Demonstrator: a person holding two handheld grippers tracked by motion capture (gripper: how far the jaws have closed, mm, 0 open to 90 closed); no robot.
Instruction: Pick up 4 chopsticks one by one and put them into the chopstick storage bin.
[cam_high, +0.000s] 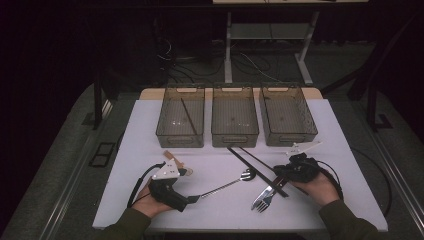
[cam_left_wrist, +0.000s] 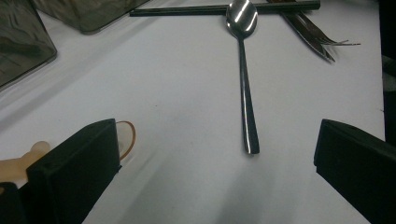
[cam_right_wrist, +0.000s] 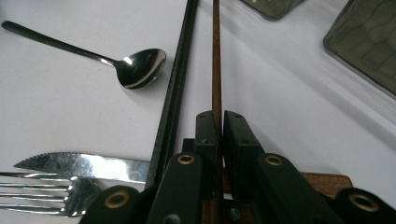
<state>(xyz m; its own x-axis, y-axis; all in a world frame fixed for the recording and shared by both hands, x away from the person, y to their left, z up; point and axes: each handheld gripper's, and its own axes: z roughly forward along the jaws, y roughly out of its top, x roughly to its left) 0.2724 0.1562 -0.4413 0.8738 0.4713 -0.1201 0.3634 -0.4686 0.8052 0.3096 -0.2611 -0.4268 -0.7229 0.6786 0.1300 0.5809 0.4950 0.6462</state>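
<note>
Dim frames (glare on cutlery)

Spoon (cam_high: 231, 182) left of fork (cam_high: 263, 198), before bins (cam_high: 235, 117)

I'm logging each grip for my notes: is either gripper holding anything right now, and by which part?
The right gripper is shut on a brown chopstick, pinched near one end. The left gripper is open and holds nothing; a spoon lies ahead of it.

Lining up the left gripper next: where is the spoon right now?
In the high view, the spoon lies on the white table between the two grippers, its handle tip pointing toward the left gripper and its bowl beside the black chopstick.
</note>
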